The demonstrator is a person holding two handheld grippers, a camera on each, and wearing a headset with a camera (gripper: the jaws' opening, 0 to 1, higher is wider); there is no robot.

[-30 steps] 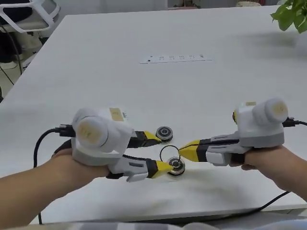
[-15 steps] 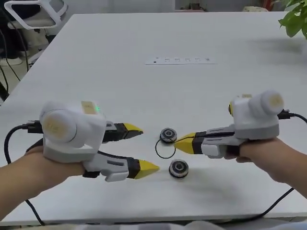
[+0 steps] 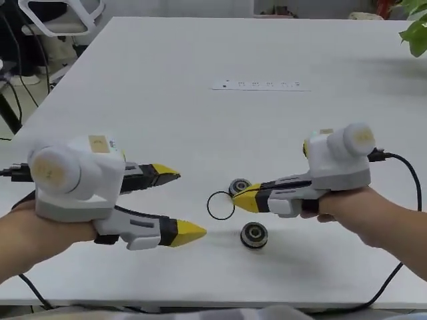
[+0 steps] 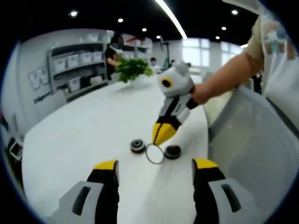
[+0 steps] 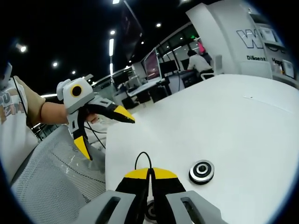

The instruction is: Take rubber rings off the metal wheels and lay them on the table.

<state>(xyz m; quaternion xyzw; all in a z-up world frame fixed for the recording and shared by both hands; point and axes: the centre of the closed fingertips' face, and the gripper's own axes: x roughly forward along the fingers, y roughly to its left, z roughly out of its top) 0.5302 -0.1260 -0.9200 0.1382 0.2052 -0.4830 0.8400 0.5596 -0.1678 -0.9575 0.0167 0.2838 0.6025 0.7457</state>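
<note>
My right gripper (image 3: 245, 198) is shut on the edge of a thin black rubber ring (image 3: 220, 205), which sticks out past its yellow tips above the white table (image 3: 200, 120). One metal wheel (image 3: 239, 186) lies just behind the tips. A second wheel (image 3: 254, 235) lies in front of them. My left gripper (image 3: 180, 203) stands open and empty to the left, apart from both wheels. In the left gripper view the ring (image 4: 154, 154) hangs between the two wheels (image 4: 138, 145) (image 4: 172, 151). The right gripper view has the ring (image 5: 142, 161) above the shut jaws and a wheel (image 5: 202, 171) to the right.
A flat power strip (image 3: 260, 85) lies farther back on the table. A potted plant (image 3: 417, 27) stands at the far right corner and an office chair (image 3: 57, 17) at the far left. Cables (image 3: 393, 167) trail from both grippers toward the front edge.
My left gripper has drawn back to the left, away from the near wheel, and stays open. The right gripper still pinches the ring, now clear of the wheel.
</note>
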